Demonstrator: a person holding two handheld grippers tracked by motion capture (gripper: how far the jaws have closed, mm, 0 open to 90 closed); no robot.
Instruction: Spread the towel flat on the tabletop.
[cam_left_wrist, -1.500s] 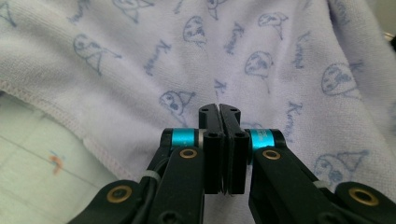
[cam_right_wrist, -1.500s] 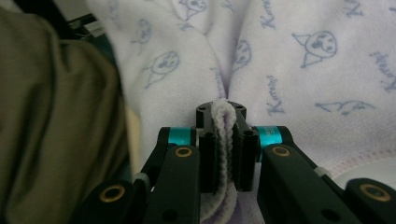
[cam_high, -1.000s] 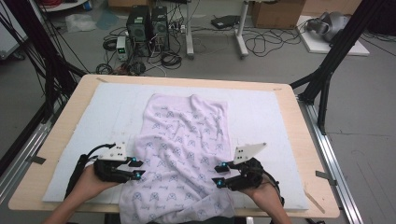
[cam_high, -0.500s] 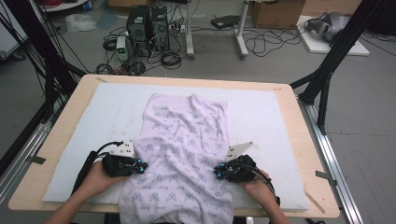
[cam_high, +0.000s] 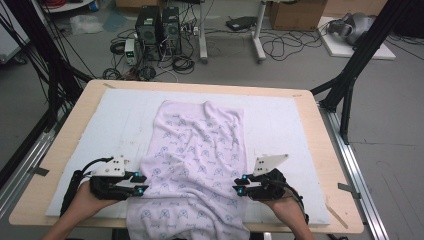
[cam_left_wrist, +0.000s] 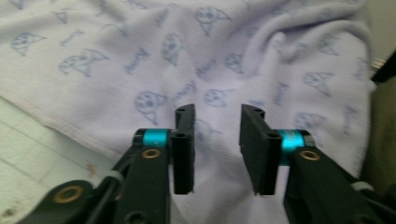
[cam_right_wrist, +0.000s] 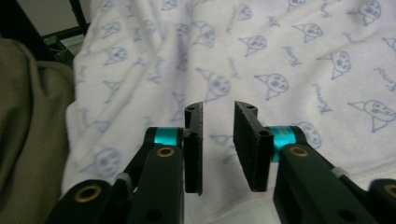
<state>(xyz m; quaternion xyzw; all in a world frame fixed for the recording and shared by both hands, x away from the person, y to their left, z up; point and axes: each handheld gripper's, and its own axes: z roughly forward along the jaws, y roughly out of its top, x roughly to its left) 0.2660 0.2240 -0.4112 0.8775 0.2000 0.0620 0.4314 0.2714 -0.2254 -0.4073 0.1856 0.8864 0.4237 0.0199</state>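
- The towel (cam_high: 192, 165) lies spread on the table's white mat (cam_high: 295, 125), its near end hanging off.
- My left claw (cam_left_wrist: 217, 140) has just reopened, empty, at its left edge.
- My right claw (cam_right_wrist: 218, 140) likewise, at its right edge.

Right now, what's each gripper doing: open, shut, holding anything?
Left gripper: jaws just reopened, gap empty, over the towel, nothing held.
Right gripper: jaws just reopened, apart over the towel's edge, nothing held.

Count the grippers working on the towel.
2: the left gripper at the towel's left edge, the right gripper at its right edge, both near the table's front.
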